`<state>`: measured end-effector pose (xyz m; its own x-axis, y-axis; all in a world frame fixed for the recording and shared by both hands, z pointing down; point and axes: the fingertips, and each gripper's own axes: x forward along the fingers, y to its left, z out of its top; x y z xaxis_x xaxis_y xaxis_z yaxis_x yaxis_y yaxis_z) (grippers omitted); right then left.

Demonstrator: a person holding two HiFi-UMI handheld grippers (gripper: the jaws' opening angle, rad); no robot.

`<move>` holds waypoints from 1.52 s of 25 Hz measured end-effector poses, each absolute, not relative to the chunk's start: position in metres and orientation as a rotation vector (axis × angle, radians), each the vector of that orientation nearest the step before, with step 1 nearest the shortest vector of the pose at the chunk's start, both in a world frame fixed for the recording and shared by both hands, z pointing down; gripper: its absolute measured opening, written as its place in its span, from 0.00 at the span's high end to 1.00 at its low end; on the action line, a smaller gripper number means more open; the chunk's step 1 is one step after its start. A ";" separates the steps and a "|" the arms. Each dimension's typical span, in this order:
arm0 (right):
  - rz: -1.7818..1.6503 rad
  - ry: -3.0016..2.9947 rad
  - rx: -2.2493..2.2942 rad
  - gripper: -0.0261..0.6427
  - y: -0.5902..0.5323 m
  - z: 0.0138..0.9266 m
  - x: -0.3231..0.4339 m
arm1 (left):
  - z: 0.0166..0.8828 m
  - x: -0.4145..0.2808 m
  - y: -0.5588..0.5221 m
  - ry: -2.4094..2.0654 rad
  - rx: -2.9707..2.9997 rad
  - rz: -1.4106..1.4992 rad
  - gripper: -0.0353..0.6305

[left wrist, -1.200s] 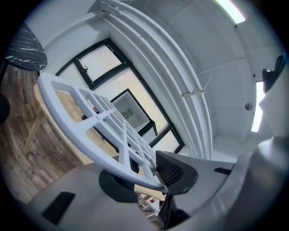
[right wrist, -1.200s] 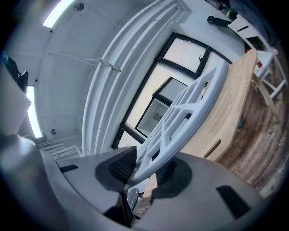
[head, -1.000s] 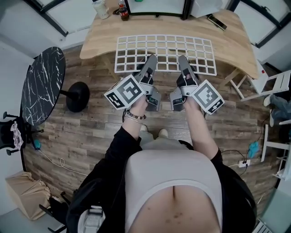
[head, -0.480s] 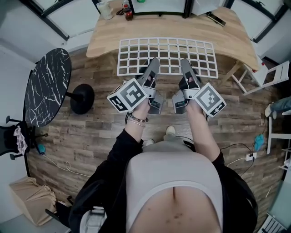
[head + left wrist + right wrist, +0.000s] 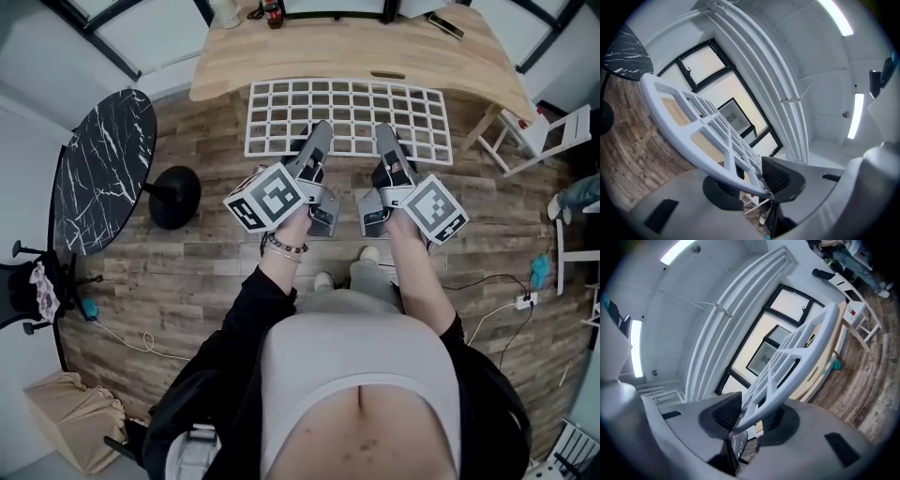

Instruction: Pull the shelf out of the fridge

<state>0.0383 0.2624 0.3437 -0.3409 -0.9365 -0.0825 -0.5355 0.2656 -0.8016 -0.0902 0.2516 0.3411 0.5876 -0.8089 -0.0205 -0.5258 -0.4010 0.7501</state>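
- Black with white veins, a round table (image 5: 98, 173) stands at the far left on the wood-plank floor (image 5: 187, 272); it takes no part in the task.
- The left hand-held gripper (image 5: 317, 139) is clamped on the near edge of the shelf (image 5: 347, 117). In the left gripper view, its ribbed pads (image 5: 780, 176) press on the white bar from both sides.
- The shelf, a white grid, is held about level in the air in front of the person. No fridge is visible in any view. The far edge of the shelf lies over the near edge of the wooden surface (image 5: 356, 56), and the rest hangs above the floor.
- The right hand-held gripper (image 5: 386, 141) grips the same near edge, just beside the left one, and its pads are also closed on a bar.
- A white chair (image 5: 553, 136) stands at the far right, well apart from the shelf.
- In my judgement the pulling itself is finished, because the shelf is free on all sides; the step in hand is to carry it.
- The next move probably is to lay it on the wooden surface. This calls for both hands to move together and keep the grid level, since both grips sit on one edge and the far side can dip. The jaws should open only when the surface supports the shelf.
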 end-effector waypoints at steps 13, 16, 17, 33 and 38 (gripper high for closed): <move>-0.890 2.023 -1.281 0.78 0.283 0.329 0.042 | 0.325 -0.086 0.276 -1.089 2.120 -0.548 0.76; -0.880 2.036 -1.278 0.78 0.284 0.327 0.049 | 0.327 -0.080 0.279 -1.099 2.113 -0.546 0.76; -0.884 2.035 -1.286 0.78 0.284 0.328 0.051 | 0.329 -0.078 0.279 -1.107 2.111 -0.542 0.76; -0.866 2.057 -1.309 0.78 0.290 0.335 0.055 | 0.334 -0.074 0.283 -1.109 2.109 -0.526 0.76; -0.872 2.051 -1.306 0.78 0.290 0.336 0.055 | 0.331 -0.074 0.284 -1.110 2.121 -0.521 0.76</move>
